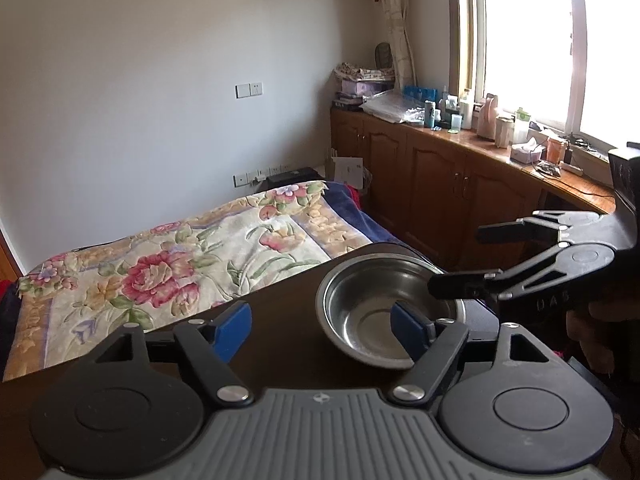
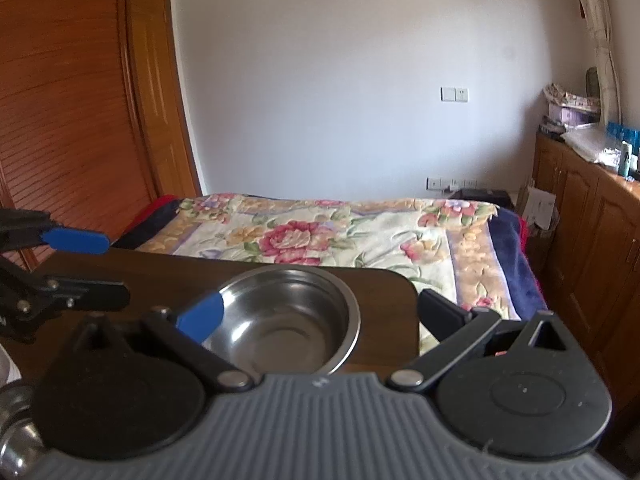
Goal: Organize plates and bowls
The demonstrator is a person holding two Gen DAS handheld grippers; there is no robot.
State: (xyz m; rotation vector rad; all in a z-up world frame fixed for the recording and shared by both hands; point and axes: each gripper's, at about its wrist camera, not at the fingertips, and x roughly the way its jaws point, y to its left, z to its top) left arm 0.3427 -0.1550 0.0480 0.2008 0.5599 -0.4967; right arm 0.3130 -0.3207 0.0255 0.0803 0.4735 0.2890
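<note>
A steel bowl stands upright and empty on a dark wooden table, near its far corner. My left gripper is open; its right blue pad lies over the bowl's near rim and nothing is between the pads. In the left wrist view my right gripper comes in from the right with its lower finger over the bowl's right rim. In its own view the right gripper is open wide around the bowl, apart from it. My left gripper shows at the left there.
Past the table's far edge is a bed with a floral blanket. Wooden cabinets with cluttered tops run along the right under a window. Louvred wardrobe doors stand at the left. A shiny metal thing shows at the lower left.
</note>
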